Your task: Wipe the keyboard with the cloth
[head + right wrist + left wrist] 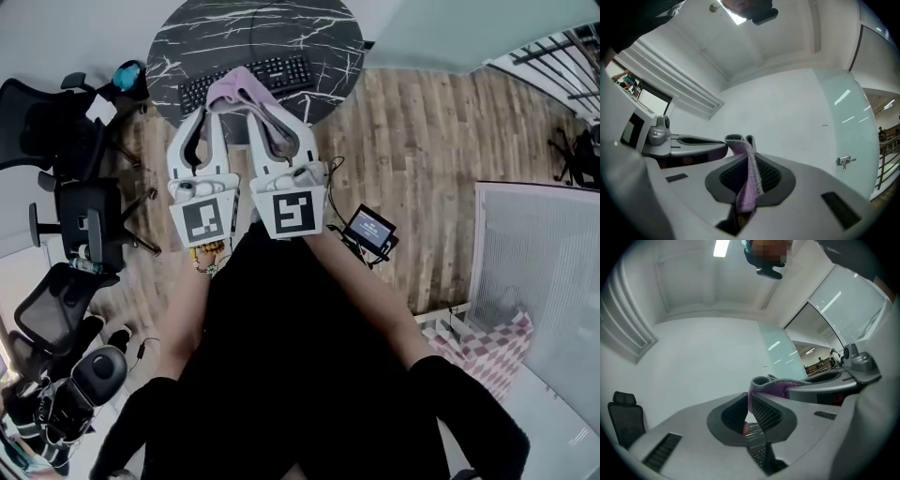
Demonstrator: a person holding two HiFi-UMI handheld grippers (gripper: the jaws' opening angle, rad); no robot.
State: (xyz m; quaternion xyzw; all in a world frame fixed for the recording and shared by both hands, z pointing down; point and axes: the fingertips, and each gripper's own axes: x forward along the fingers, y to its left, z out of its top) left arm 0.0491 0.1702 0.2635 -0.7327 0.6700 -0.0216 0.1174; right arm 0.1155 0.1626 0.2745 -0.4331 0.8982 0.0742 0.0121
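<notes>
Cloth (242, 84) was pinched by the left hand-held gripper (750, 409) and the right hand-held gripper (750, 176), near the keyboard (281, 71). Wiping was judged not yet done.

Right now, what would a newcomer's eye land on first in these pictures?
A purple cloth, gripped by both the left gripper and the right gripper, upper middle of the head view. Past it lies a black keyboard on a round marbled table. Black chairs crowd the left side.
</notes>
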